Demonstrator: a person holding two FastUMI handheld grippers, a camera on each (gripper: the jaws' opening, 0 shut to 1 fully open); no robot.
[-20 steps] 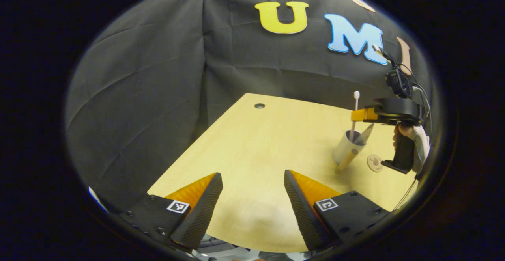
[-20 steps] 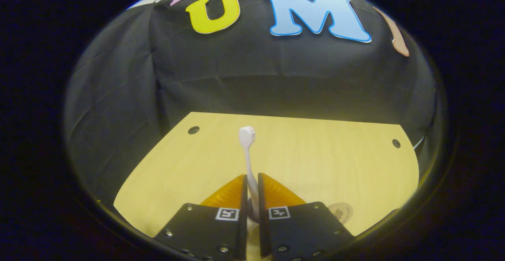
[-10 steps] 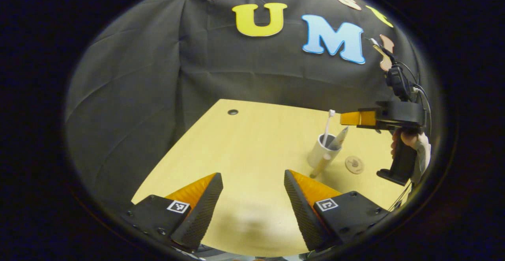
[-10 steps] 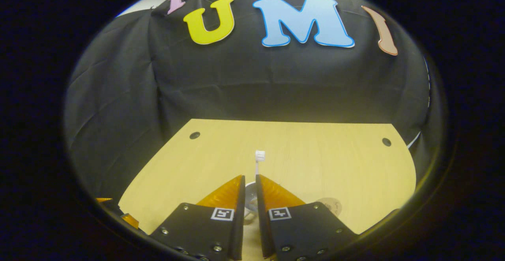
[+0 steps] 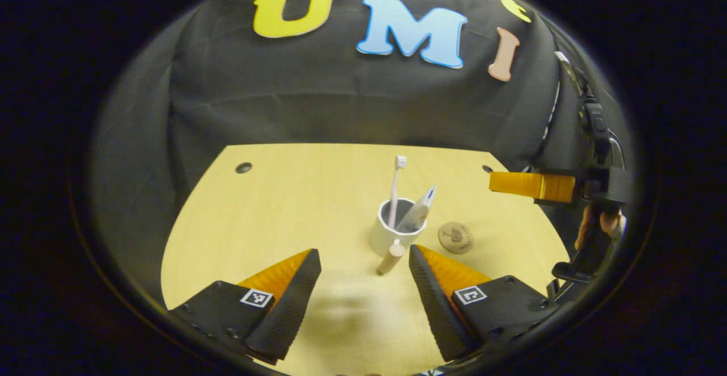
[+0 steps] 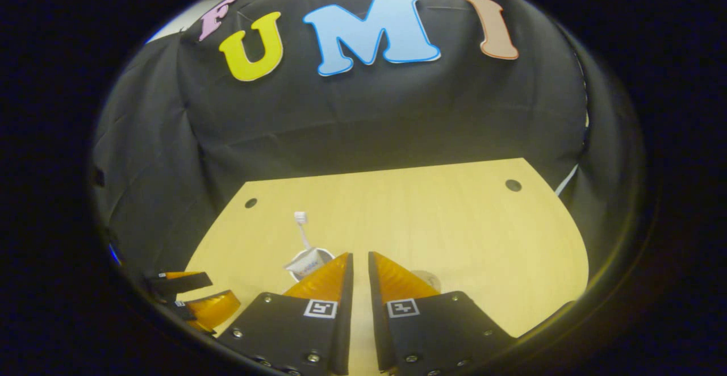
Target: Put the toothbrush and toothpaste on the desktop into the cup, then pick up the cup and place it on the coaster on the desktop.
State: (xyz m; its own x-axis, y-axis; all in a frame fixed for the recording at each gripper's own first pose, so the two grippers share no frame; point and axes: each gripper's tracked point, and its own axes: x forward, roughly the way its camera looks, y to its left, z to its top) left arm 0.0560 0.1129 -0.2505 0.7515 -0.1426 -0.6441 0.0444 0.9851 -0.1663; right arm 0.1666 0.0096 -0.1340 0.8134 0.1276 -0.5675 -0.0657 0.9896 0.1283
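Two items in cup (image 5: 392,234): toothbrush (image 5: 396,188), toothpaste (image 5: 418,212)
Cup: on desktop (image 5: 284,205), beside coaster (image 5: 455,237)
Left gripper (image 5: 363,285): spread wide, empty
Right gripper (image 6: 359,285): nearly closed, empty

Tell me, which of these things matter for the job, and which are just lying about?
Part of the job: toothbrush and toothpaste, both standing in the white cup; round coaster beside the cup.

Just there: the desktop.

We see the white cup (image 5: 392,234) upright on the table (image 5: 272,205), white toothbrush (image 5: 396,188) and toothpaste tube (image 5: 419,211) standing inside, round wooden coaster (image 5: 455,237) just beside it.
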